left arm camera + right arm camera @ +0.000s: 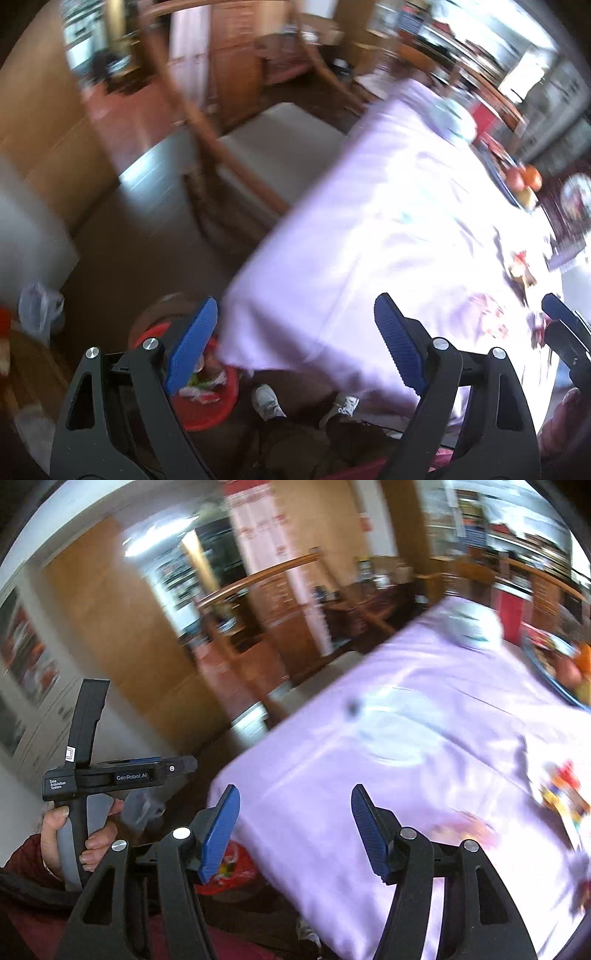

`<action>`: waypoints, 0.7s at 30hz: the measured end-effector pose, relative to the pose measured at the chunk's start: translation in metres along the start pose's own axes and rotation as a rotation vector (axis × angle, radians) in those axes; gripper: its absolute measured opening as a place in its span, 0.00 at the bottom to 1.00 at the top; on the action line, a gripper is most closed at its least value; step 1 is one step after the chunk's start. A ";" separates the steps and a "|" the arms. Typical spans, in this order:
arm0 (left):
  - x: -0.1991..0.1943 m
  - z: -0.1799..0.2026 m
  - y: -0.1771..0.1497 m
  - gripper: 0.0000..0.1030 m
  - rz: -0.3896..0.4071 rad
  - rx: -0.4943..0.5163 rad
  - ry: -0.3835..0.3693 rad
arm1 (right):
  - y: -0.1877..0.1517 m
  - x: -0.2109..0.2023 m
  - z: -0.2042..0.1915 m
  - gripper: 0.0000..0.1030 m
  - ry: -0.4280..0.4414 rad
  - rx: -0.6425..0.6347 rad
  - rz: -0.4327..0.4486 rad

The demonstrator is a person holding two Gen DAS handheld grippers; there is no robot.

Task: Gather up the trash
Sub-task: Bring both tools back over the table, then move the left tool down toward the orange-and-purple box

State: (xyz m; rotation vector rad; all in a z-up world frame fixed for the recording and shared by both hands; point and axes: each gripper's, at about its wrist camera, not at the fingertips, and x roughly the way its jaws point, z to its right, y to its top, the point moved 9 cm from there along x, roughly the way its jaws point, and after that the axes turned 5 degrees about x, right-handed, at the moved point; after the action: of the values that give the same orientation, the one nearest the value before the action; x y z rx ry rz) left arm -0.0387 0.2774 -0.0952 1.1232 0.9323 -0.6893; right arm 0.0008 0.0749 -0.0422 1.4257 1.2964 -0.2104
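Note:
Crumpled, colourful wrappers [521, 267] lie on the lilac tablecloth [369, 206] at the right; in the right wrist view the wrappers [565, 797] are blurred. A red bin [212, 410] with scraps inside stands on the floor by the table's corner. My left gripper [295, 343] hangs open over that corner, left finger above the bin, nothing between the pads. My right gripper [295, 830] is open and empty above the cloth's near edge. The red bin [232, 867] shows below its left finger.
A wooden chair [266, 158] with a pale seat stands at the table's far side. A plate of fruit [524, 181] sits on the far right of the table. The person's white shoes [267, 400] are beside the bin. A plastic bag [37, 310] lies on the floor at left.

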 end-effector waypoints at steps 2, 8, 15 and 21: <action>0.008 0.030 0.005 0.82 -0.009 0.068 -0.026 | -0.007 -0.015 0.028 0.62 -0.042 0.069 0.025; 0.029 0.110 0.007 0.83 -0.046 0.227 -0.102 | -0.032 -0.055 0.086 0.63 -0.138 0.224 0.077; 0.044 0.186 -0.006 0.83 -0.076 0.355 -0.149 | -0.060 -0.091 0.157 0.63 -0.205 0.371 0.111; 0.054 0.235 -0.011 0.83 -0.102 0.419 -0.166 | -0.075 -0.116 0.198 0.63 -0.236 0.427 0.142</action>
State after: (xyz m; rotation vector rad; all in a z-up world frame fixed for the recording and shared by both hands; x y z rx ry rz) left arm 0.0398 0.0498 -0.1130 1.3665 0.7237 -1.0787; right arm 0.0017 -0.1651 -0.0698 1.7843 0.9865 -0.5680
